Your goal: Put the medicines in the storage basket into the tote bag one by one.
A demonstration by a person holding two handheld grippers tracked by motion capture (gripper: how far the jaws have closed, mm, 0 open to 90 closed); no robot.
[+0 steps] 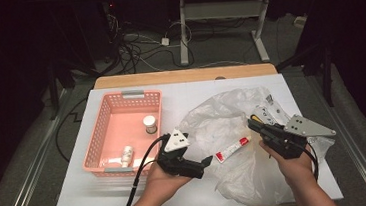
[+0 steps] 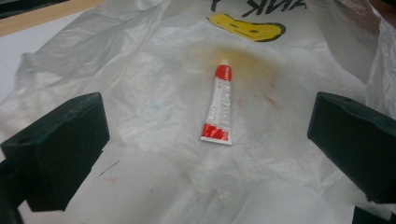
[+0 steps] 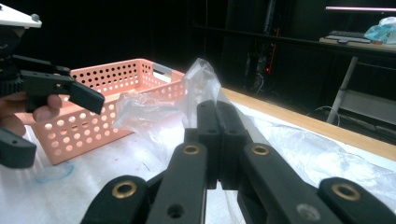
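Observation:
A small red-and-white tube [image 1: 232, 149] [image 2: 219, 105] lies on a crumpled clear plastic bag [image 1: 217, 115] [image 2: 140, 70] spread over the white table. My left gripper [image 1: 207, 160] [image 2: 208, 109] is open just left of the tube, and in the left gripper view the tube lies ahead between the two wide-apart jaws, untouched. My right gripper [image 1: 250, 122] [image 3: 218, 116] is shut at the bag's right side. A peak of bag film [image 3: 201, 79] rises from its closed jaw tips, so it looks pinched there. In the right gripper view the left gripper [image 3: 65, 128] stands open at the far left.
A pink perforated basket [image 1: 125, 95] [image 3: 116, 74] sits at the table's left, holding a white-capped jar [image 1: 150, 124] and a small white bottle [image 1: 127, 155]. A wooden edge [image 1: 183, 76] runs along the back. Cables and table legs lie on the floor beyond.

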